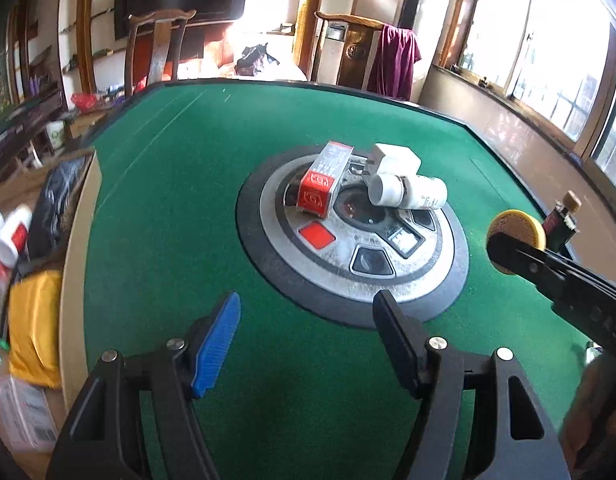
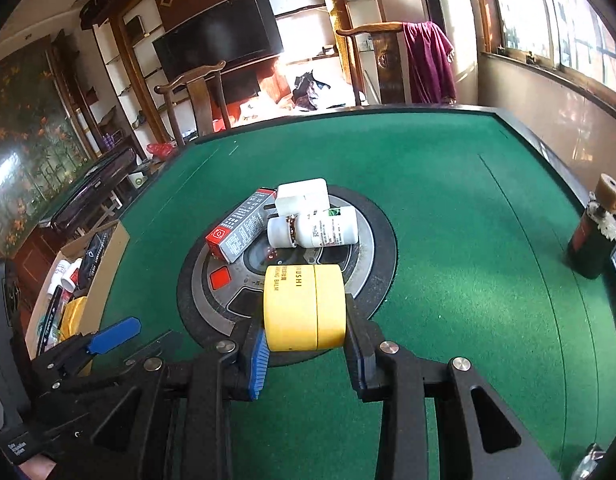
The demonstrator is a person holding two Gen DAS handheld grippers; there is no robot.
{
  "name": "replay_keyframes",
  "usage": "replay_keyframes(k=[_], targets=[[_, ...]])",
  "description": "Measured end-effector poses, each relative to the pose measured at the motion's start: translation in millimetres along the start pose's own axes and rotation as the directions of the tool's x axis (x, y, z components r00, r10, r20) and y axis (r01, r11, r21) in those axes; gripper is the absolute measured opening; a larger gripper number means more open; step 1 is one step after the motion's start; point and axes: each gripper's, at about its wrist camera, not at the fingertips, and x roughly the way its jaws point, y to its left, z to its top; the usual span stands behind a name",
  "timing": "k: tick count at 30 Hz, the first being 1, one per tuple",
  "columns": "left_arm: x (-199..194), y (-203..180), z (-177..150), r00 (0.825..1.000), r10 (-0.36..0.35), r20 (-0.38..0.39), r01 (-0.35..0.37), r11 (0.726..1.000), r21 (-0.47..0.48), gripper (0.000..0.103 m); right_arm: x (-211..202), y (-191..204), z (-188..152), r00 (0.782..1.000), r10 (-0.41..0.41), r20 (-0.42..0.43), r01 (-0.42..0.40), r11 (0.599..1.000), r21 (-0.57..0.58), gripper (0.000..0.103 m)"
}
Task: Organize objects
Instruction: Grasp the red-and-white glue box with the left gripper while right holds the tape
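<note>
My right gripper is shut on a yellow round balm jar and holds it above the near side of the round centre console of the green table. The jar also shows in the left wrist view, at the right. On the console lie a red and grey carton, a white box and a white bottle on its side. The left wrist view shows the carton, box and bottle too. My left gripper is open and empty above the felt, short of the console.
A dark bottle with a cork top stands at the table's right edge. A cardboard box with several items sits beside the table's left edge. Wooden chairs stand behind the far edge. Green felt surrounds the console.
</note>
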Motion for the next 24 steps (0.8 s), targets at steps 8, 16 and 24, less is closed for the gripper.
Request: replay_keyframes(k=[8,16,24], targets=[[29.8,-14.2,55.6,0.999,0.042,-0.014,-0.039,0.989,0.144,0.068,-12.9,-3.0,7.8,0.998,0.051,0.026,-0.052,0.998,0.035,0.035],[66.5,-10.8,82.8,0.997,0.050,-0.050,-0.039,0.979,0.200,0.067,-10.0,-3.9,7.4,0.998,0.067,0.020,-0.068,0.997,0.047,0.035],[96.8,-19.8,90.1,0.994,0.065,-0.090,-0.046,0.980,0.195,0.067,-4.2,-6.5,5.9,0.997,0.076,0.006,-0.077,0.995,0.064,0.035]])
